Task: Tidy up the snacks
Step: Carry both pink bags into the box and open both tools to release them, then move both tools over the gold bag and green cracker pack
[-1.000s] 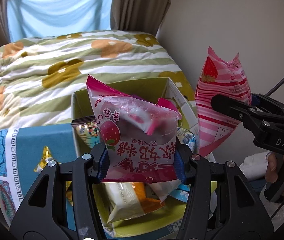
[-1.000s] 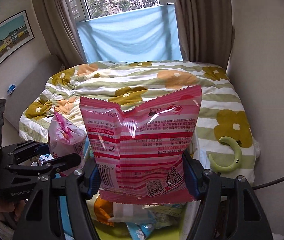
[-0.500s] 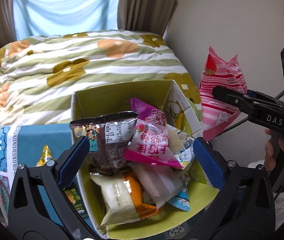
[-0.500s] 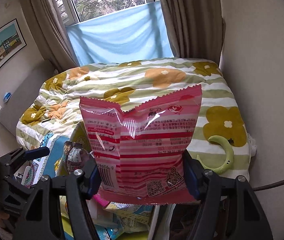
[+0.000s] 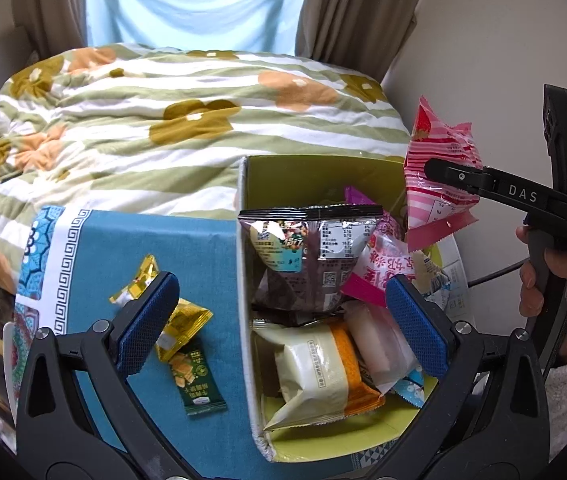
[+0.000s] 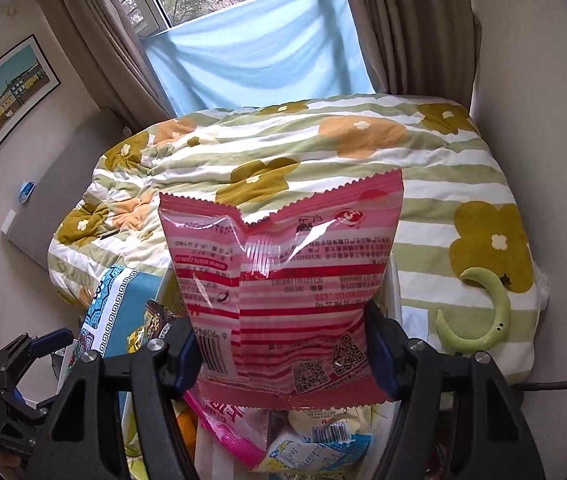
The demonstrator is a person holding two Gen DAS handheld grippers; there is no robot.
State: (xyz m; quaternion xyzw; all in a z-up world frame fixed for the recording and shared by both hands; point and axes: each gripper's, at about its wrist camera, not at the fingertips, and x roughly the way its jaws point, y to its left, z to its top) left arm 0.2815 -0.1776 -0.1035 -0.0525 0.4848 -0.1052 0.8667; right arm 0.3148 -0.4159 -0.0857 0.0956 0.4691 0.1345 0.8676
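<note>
A green-lined cardboard box (image 5: 307, 176) holds several snack packets, among them a dark bag (image 5: 307, 256) and the pink strawberry packet (image 5: 379, 272). My left gripper (image 5: 279, 316) stands wide open over the box's left wall, with nothing between its pads. Two gold-and-green packets (image 5: 187, 344) lie on the blue cloth (image 5: 155, 248) left of the box. My right gripper (image 6: 283, 356) is shut on a pink striped packet (image 6: 283, 280), held upright above the box; the same pink striped packet (image 5: 439, 176) shows at the box's far right corner in the left wrist view.
The box and cloth rest at the foot of a bed with a flowered striped quilt (image 5: 163, 120). A wall (image 5: 483, 40) rises close on the right, curtains and a window behind. A green crescent toy (image 6: 479, 312) lies on the quilt. A hand (image 5: 555, 280) holds the right gripper.
My left gripper opened and dropped the pink strawberry packet into the box, then shifted left over the box wall. The right gripper brought its striped packet down and closer over the box.
</note>
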